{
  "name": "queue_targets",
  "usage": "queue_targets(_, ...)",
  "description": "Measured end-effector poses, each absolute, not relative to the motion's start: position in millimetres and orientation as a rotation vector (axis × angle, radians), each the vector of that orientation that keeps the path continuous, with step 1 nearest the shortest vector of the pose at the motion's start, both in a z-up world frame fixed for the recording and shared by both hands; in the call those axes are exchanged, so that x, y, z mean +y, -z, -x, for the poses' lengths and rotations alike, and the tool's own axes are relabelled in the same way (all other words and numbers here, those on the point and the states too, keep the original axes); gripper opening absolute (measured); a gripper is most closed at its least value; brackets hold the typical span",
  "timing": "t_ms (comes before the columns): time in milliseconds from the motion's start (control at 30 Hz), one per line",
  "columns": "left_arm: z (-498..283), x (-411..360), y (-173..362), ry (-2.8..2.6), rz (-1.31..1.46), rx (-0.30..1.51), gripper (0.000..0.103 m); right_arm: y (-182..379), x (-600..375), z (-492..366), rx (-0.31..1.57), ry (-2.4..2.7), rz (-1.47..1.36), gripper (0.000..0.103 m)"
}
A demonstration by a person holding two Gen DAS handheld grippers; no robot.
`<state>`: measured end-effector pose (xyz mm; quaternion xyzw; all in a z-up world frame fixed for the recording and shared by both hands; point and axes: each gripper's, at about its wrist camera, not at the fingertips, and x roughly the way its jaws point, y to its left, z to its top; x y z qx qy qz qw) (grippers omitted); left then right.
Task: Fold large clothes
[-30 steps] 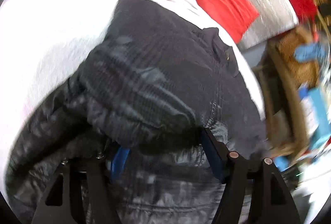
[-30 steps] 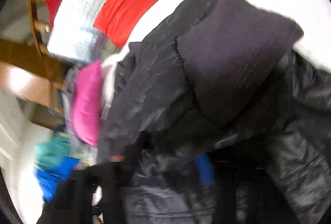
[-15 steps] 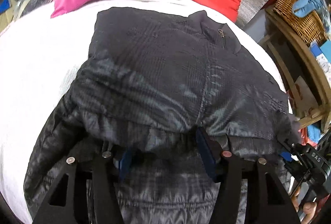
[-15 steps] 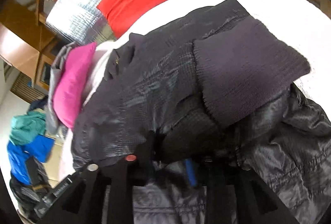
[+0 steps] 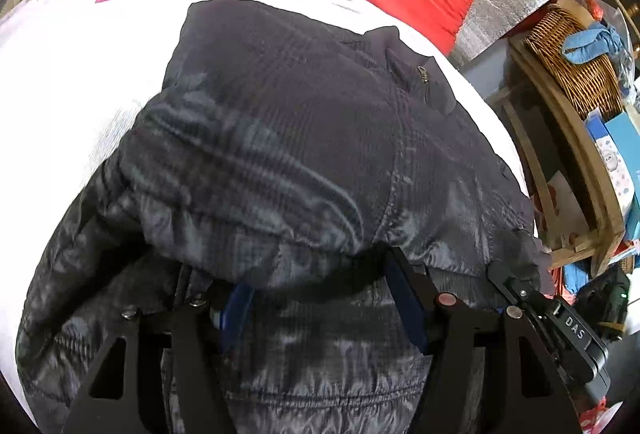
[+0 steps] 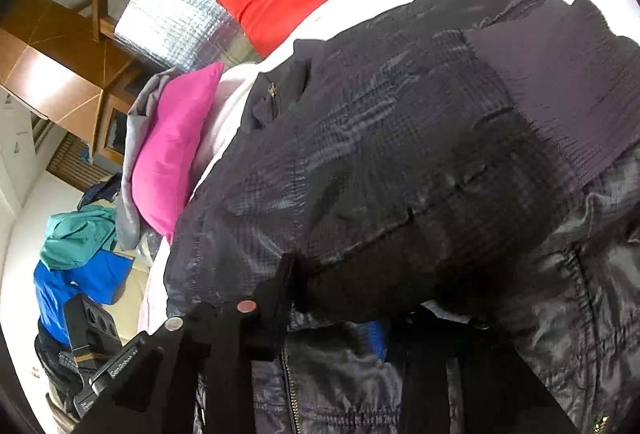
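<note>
Jacket position: the dark jacket lies on the white bed, its lower half doubled up over the chest, collar away from both tools.
Long axis: collar to fold edge, running straight away from the tongs.
Left gripper: jaws opening; the bulky fold edge sits between the fingers, which no longer visibly pinch it.
Right gripper: jaws closing around the same fold edge; firm hold cannot be confirmed.
Nearer hand: both at the fold edge, side by side.
Left view only: wicker basket beside the bed.
Right view only: ribbed hem band atop the fold; pink cushion in both.
</note>
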<state>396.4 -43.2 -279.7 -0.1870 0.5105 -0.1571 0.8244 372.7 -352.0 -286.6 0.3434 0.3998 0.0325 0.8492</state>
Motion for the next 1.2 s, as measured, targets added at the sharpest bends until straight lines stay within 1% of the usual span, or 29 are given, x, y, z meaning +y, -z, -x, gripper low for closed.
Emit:
queue_targets(100, -397, -57, 270, 0.344, 0.329, 1.046, 0.066, 260, -338, -365, 0.763, -0.074, -0.561, 0.027)
queue_targets(167, -394, -67, 270, 0.32, 0.228, 1.03, 0.066, 263, -335, -368, 0.792, -0.07, -0.527, 0.027)
queue_targets(233, -397, -75, 282, 0.306, 0.172, 1.089, 0.066, 283, -340, -375, 0.899, -0.052, -0.56, 0.027)
queue_targets(300, -398, -76, 281, 0.308, 0.167, 1.091, 0.066, 290, -348, -375, 0.927, -0.07, -0.63, 0.027)
queue_targets(367, -398, -72, 275, 0.344, 0.209, 1.106, 0.066, 283, -359, -372, 0.935, -0.099, -0.694, 0.029)
queue_targets(433, -395, -62, 273, 0.368, 0.261, 1.133, 0.066, 279, -374, -364, 0.94, -0.102, -0.746, 0.041)
queue_targets(500, -395, -50, 275, 0.361, 0.304, 1.176, 0.066, 279, -395, -354, 0.923, -0.061, -0.802, 0.074)
queue_targets(600, -391, -20, 274, 0.366, 0.449, 1.192, 0.066, 281, -439, -335, 0.865, 0.002, -0.927, 0.074)
queue_targets(733, -399, 12, 265, 0.253, 0.487, 1.109, 0.067, 296, -485, -324, 0.795, 0.087, -1.08, 0.074)
queue_targets(767, -405, 17, 267, 0.218, 0.486, 1.103, 0.067, 300, -491, -324, 0.779, 0.098, -1.113, 0.072)
queue_targets(833, -413, 20, 272, 0.194, 0.493, 1.107, 0.067, 302, -493, -329, 0.775, 0.13, -1.105, 0.055)
queue_targets(867, -416, 17, 275, 0.187, 0.486, 1.107, 0.067, 301, -489, -331, 0.783, 0.142, -1.075, 0.043)
queue_targets(900, -418, 14, 275, 0.183, 0.469, 1.105, 0.067, 297, -484, -333, 0.788, 0.16, -1.03, 0.039)
queue_targets(967, -419, 5, 272, 0.179, 0.405, 1.086, 0.067, 282, -474, -331, 0.766, 0.189, -0.935, 0.035)
queue_targets(1033, -420, 0, 270, 0.188, 0.373, 1.071, 0.067, 265, -464, -330, 0.728, 0.194, -0.827, 0.034)
queue_targets(1100, -422, -3, 275, 0.186, 0.346, 1.084, 0.067, 269, -460, -335, 0.771, 0.212, -0.772, 0.034)
queue_targets(1200, -422, -3, 276, 0.195, 0.287, 1.093, 0.067, 282, -466, -340, 0.844, 0.217, -0.789, 0.034)
